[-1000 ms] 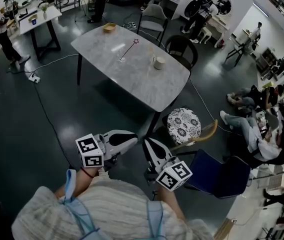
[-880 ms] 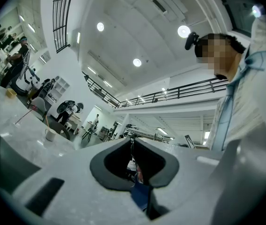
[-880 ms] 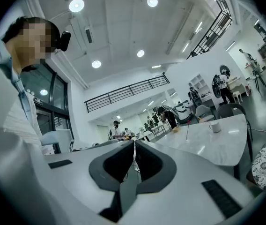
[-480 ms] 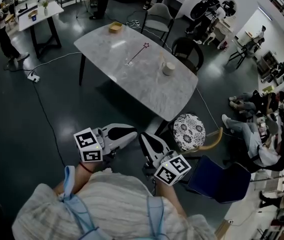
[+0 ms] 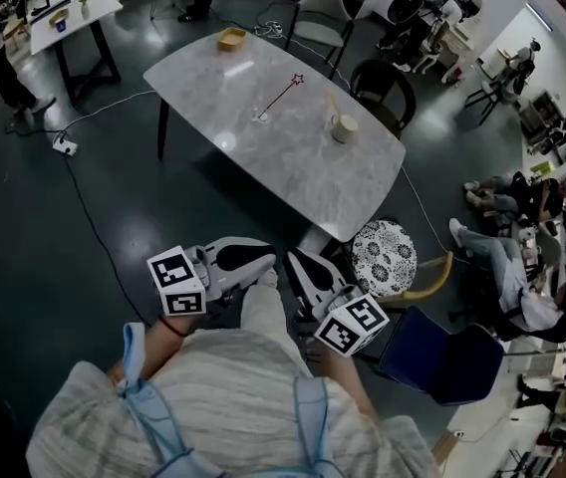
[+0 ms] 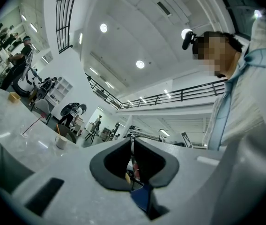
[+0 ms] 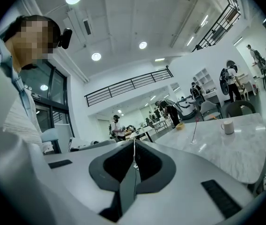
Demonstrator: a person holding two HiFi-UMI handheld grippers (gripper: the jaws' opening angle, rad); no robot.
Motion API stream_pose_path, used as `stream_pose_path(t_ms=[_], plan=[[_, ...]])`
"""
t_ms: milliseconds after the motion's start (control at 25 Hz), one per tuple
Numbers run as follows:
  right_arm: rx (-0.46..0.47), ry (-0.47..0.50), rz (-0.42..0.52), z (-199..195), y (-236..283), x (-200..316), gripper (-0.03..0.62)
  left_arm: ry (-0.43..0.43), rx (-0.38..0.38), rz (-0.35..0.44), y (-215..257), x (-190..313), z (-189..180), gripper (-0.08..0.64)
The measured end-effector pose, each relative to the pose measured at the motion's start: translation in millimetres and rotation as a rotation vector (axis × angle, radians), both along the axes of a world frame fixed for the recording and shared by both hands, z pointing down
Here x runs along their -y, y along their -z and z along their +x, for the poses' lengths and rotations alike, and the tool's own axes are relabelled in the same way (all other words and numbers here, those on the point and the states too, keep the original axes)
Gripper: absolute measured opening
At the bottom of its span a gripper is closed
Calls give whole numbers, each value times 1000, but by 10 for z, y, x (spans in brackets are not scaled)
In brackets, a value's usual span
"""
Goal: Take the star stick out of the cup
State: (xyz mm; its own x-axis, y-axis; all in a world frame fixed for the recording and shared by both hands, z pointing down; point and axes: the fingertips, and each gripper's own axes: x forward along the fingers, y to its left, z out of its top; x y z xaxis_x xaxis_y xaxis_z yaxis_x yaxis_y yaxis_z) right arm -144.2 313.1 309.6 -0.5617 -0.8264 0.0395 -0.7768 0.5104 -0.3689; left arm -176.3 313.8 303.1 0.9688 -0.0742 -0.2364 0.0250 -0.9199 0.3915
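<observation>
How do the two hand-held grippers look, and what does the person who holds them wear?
Both the left hand-held gripper and the right hand-held gripper have white shells with black tapering pads. Each carries a cube with black square markers. The person wears a pale ribbed top with light blue straps and a red band at the left wrist.

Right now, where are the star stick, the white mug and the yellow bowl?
star stick [image 5: 281, 97], head view, middle of its thin shaft.
white mug [image 5: 344, 129], head view, its side wall.
yellow bowl [image 5: 231, 44], head view, its near rim.
</observation>
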Motion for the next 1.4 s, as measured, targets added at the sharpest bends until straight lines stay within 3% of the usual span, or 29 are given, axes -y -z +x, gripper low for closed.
stream_pose_path(t_ms=[280,640,880,1120,1400], plan=[[21,28,7,293,-35,802,11,32,22,-8,-62,765,278,17],[35,57,-9,834,-47,1719,11,24,56,-23,-88,1667,924,17],[34,71,-35,1251,-22,2321,11,69,65,-34,-23,2264,1279,17],[26,125,-22,1562,-13,2811,11,133,77,-40,-65,2784,1567,17],[5,163,-38,1861,-121,3176,11,150,85,-49,-159,3159,1956,17]])
